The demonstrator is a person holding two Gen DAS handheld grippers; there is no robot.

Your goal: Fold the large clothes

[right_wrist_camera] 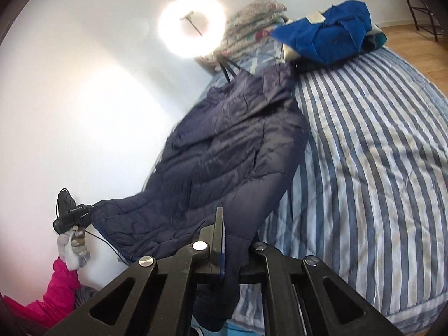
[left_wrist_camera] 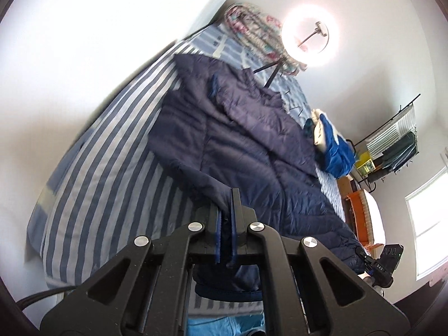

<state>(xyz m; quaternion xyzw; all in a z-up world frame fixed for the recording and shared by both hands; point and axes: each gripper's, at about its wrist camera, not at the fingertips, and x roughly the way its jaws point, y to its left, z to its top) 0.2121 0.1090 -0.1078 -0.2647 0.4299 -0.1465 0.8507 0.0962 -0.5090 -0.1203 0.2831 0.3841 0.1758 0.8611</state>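
A navy quilted jacket (left_wrist_camera: 238, 140) lies spread on the blue-and-white striped bed cover (left_wrist_camera: 98, 182), its near hem lifted off the bed. My left gripper (left_wrist_camera: 228, 196) is shut on one corner of that hem, the cloth pinched between its blue pads. My right gripper (right_wrist_camera: 222, 218) is shut on the other hem corner of the jacket (right_wrist_camera: 224, 145), with fabric draped over its right finger. In the right wrist view the left gripper (right_wrist_camera: 84, 212) shows at the jacket's far corner, held by a gloved hand with a pink sleeve. The right gripper (left_wrist_camera: 375, 263) shows at lower right in the left wrist view.
A bright blue garment (right_wrist_camera: 330, 36) on a small pile sits at the bed's far side. Folded floral bedding (right_wrist_camera: 252, 28) lies at the head, beside a glowing ring light (right_wrist_camera: 191, 26) on a tripod. A drying rack (left_wrist_camera: 392, 140) and window (left_wrist_camera: 428, 224) stand beyond the bed.
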